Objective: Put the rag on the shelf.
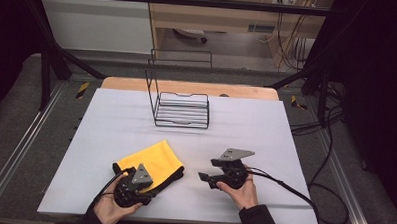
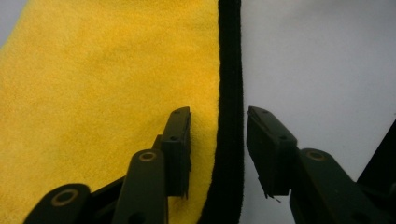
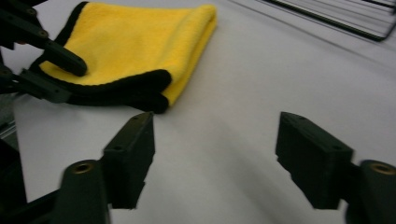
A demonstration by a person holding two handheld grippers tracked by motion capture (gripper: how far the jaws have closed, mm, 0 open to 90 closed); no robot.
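Observation:
A folded yellow towel (image 1: 154, 158) with a black hem lies on the white table cover (image 1: 266, 129), near the front left. My left gripper (image 1: 158, 184) is at the towel's front right edge. In the left gripper view its jaws (image 2: 218, 126) stand apart astride the black hem (image 2: 229, 70), one over the yellow towel (image 2: 102, 93), the other over the white cover; the pads do not press on it. My right gripper (image 1: 204, 178) is to the towel's right and points left at it. It (image 3: 215, 135) is open over bare cover, with the towel (image 3: 140, 42) and the left gripper (image 3: 56, 72) beyond.
A black wire rack (image 1: 181, 109) stands at the back middle of the table, its tall side on the left; its edge (image 3: 336, 14) appears in the right gripper view. Cables trail from both grippers toward the front and right edge.

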